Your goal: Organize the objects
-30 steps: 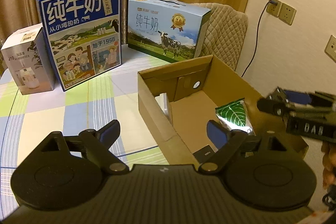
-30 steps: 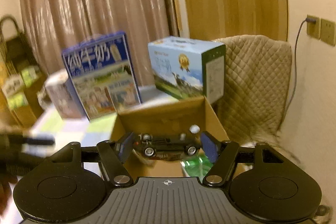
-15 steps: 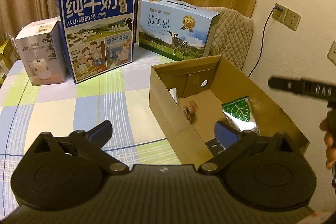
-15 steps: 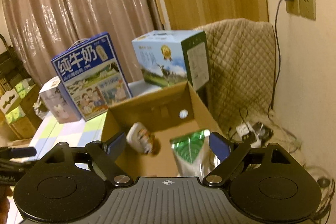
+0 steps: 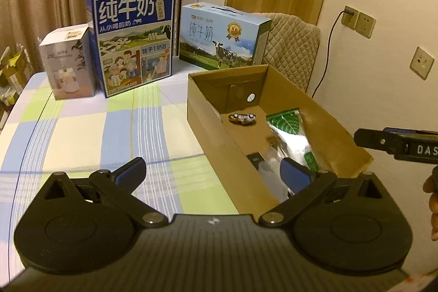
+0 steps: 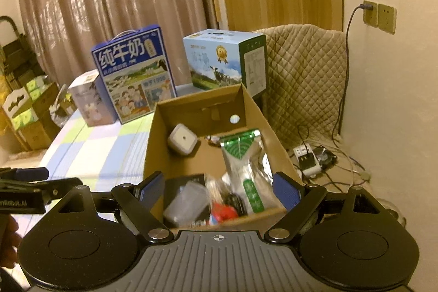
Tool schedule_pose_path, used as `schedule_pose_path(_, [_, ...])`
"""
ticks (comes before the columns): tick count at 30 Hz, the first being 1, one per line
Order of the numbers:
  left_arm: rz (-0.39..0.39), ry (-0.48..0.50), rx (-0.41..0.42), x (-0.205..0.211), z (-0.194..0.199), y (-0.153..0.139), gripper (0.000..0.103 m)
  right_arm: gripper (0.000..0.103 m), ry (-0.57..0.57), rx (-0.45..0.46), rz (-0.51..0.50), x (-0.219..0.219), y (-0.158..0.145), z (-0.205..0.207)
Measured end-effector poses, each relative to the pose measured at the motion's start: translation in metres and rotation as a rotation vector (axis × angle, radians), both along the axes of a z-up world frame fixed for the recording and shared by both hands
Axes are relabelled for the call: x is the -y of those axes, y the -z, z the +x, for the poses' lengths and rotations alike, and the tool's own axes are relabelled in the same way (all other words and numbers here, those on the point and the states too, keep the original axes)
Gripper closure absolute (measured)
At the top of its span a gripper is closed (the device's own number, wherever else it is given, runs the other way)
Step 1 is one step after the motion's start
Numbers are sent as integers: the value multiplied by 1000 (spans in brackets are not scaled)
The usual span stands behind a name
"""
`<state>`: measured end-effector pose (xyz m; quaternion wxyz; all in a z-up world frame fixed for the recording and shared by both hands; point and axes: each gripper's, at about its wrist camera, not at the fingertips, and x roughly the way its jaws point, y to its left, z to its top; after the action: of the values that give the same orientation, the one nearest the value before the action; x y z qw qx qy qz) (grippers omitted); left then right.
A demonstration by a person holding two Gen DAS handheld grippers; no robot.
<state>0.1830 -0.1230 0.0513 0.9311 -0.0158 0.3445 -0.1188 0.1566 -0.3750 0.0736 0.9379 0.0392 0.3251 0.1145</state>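
Hovering over the checked desk, we hold our left tool and right tool spread wide, nothing between the fingers of either. Beneath them sits the open cardboard box, where a toy car lies near the far wall beside a green-and-silver leaf pouch, a white square gadget and a clear plastic cup. Two milk cartons stand behind.
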Motion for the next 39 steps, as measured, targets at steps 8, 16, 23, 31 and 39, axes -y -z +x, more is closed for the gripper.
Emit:
schedule_pose_path(8, [-57, -62, -40, -4, -47, -2, 1, 19, -18, -21, -16, 2, 0, -50])
schedule_pose_path(16, [-57, -65, -85, -2, -85, 0, 1, 19, -9, -36, -38, 7, 1, -87])
schedule_pose_path(23, [-37, -59, -93, 7, -110, 0, 1, 19, -4, -35, -49, 8, -1, -102])
schedule_pose_path(31, [-33, -72, -85, 11, -128, -3, 1, 19, -11, -39, -55, 8, 0, -111])
schedule_pose_path(39, [-30, -58, -92, 14, -135, -2, 1, 19, -13, -47, -53, 6, 2, -114])
